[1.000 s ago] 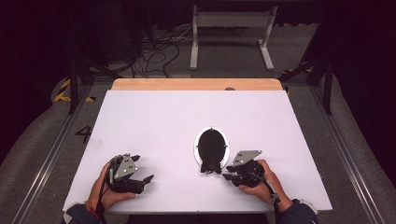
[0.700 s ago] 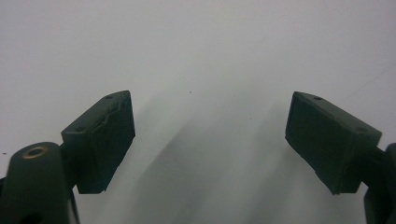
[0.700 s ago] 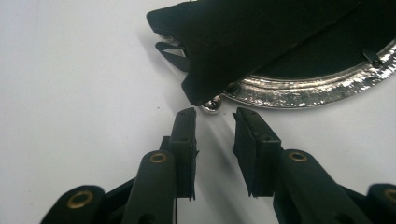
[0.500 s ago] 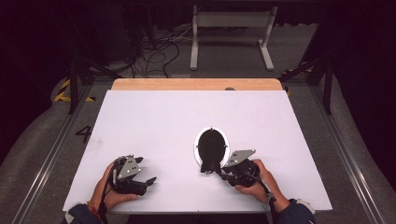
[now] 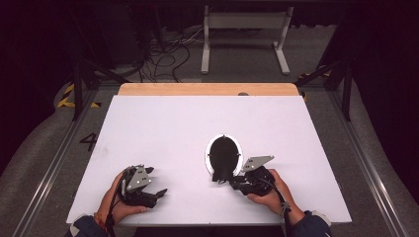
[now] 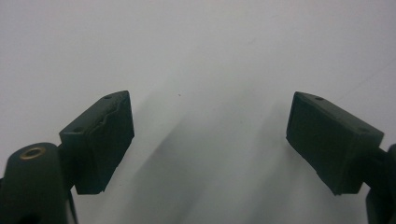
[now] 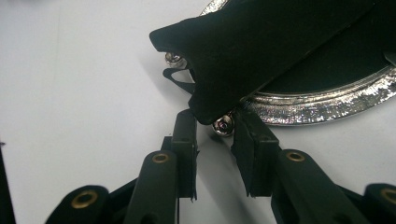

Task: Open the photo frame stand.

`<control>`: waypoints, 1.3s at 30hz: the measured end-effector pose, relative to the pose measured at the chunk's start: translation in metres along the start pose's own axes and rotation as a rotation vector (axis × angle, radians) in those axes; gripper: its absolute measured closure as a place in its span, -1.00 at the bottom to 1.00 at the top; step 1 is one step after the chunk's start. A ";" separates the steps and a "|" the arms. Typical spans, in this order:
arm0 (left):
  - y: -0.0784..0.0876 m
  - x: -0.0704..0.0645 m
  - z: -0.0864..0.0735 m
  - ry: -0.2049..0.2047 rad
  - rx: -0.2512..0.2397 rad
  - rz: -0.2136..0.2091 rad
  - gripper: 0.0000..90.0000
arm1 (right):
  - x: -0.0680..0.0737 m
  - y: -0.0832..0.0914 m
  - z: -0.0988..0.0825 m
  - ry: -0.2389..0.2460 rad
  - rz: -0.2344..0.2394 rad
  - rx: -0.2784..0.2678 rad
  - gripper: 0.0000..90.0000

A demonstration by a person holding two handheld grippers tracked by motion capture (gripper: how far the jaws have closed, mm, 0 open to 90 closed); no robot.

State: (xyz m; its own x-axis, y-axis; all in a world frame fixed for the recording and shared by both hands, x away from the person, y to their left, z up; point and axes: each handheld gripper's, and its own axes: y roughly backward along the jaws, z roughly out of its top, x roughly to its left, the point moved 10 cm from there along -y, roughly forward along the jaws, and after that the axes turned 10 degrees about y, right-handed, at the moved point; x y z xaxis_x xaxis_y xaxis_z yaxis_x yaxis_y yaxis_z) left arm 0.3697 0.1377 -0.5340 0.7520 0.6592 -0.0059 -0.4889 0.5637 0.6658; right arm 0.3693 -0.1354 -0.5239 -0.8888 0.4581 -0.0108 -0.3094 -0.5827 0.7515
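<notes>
An oval picture frame [image 5: 223, 152] lies face down on the white table [image 5: 163, 128], its black back up and its silver rim [image 7: 327, 105] showing. A black stand flap [image 7: 261, 46] sticks out from the back toward me. My right gripper [image 5: 223, 178] [image 7: 215, 126] is at the frame's near end. Its jaws are drawn in to a narrow gap and pinch the flap's tip, with a small silver ball foot [image 7: 223, 126] between them. My left gripper [image 5: 154, 180] [image 6: 210, 135] rests near the table's front left, jaws wide apart over bare table.
A wooden strip [image 5: 207, 89] runs along the table's far edge. Beyond it are cables [image 5: 168, 52] and a white stand [image 5: 244, 29] on the floor. Metal rails [image 5: 54, 163] flank the table on both sides.
</notes>
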 end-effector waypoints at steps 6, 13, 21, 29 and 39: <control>-0.002 -0.002 0.000 -0.007 0.009 -0.003 -0.65 | -0.003 -0.001 0.002 -0.105 0.069 -0.051 0.47; -0.005 -0.001 -0.001 -0.012 0.023 0.009 -0.65 | -0.008 -0.001 0.004 -0.275 0.204 -0.128 0.30; -0.006 0.000 0.001 -0.003 0.029 0.022 -0.66 | -0.010 0.002 0.011 -0.338 0.219 -0.181 0.20; -0.006 -0.001 0.001 -0.009 0.031 0.016 -0.66 | -0.006 -0.001 0.008 -0.301 0.242 -0.164 0.07; -0.012 -0.002 0.013 0.011 0.011 0.001 -0.67 | -0.018 -0.001 0.016 -0.529 0.295 -0.256 0.30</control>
State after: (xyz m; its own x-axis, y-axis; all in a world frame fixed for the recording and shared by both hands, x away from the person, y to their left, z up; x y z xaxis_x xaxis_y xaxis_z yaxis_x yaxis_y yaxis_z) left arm 0.3803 0.1233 -0.5322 0.7467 0.6650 -0.0136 -0.4846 0.5579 0.6738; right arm 0.3905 -0.1323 -0.5136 -0.6830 0.4852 0.5460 -0.2070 -0.8454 0.4923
